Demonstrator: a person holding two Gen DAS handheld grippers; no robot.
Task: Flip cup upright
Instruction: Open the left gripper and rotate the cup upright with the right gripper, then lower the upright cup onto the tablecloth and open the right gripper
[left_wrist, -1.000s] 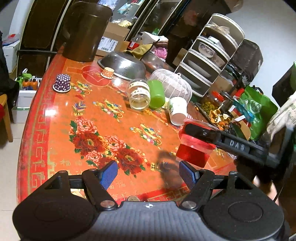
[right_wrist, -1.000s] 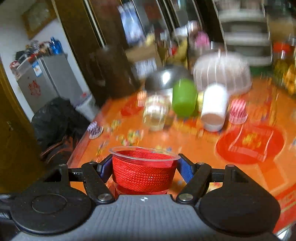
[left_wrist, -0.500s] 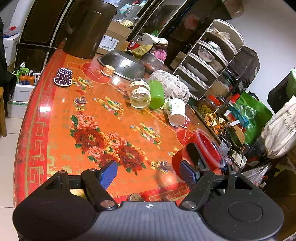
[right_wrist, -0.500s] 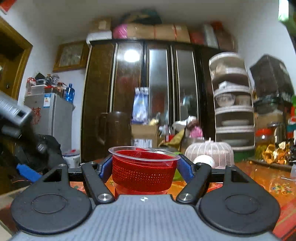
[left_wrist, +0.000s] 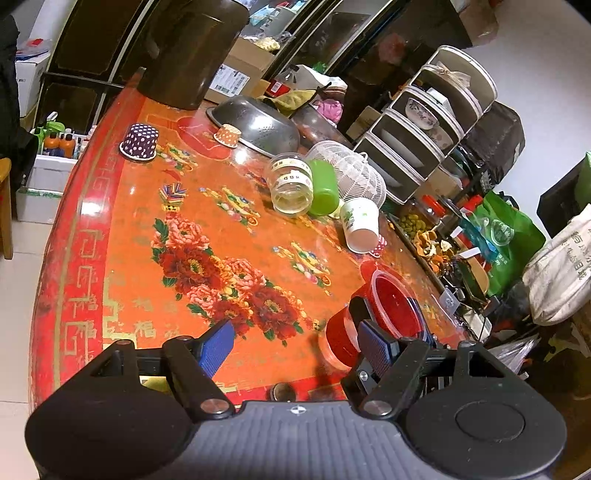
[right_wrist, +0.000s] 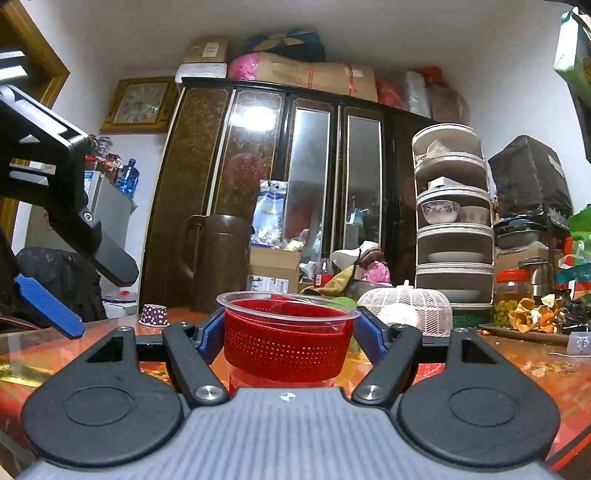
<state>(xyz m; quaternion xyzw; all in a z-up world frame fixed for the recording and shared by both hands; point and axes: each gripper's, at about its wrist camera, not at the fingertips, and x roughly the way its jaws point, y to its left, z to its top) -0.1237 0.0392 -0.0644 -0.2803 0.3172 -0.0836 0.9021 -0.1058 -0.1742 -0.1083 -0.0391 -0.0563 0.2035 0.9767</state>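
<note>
A red plastic cup (right_wrist: 288, 341) with a clear rim stands upright, mouth up, between the blue pads of my right gripper (right_wrist: 286, 332), which is shut on it low over the red floral table (right_wrist: 517, 365). In the left wrist view the same cup (left_wrist: 391, 314) sits near the table's near right edge with the right gripper's fingers around it. My left gripper (left_wrist: 297, 345) is open and empty, hovering above the table's front edge just left of the cup. Its blue pad shows in the right wrist view (right_wrist: 48, 306).
Upside-down cups stand on the table: a purple dotted one (left_wrist: 140, 142), a small orange one (left_wrist: 228, 134), a white paper one (left_wrist: 360, 225), a green one (left_wrist: 323, 186). A glass jar (left_wrist: 290, 184), a metal colander (left_wrist: 258, 123), a white mesh cover (left_wrist: 351, 173), a brown jug (left_wrist: 188, 51).
The right gripper has lowered the upright red cup toward the table and levelled out. The left gripper has stayed open and shifted slightly.
</note>
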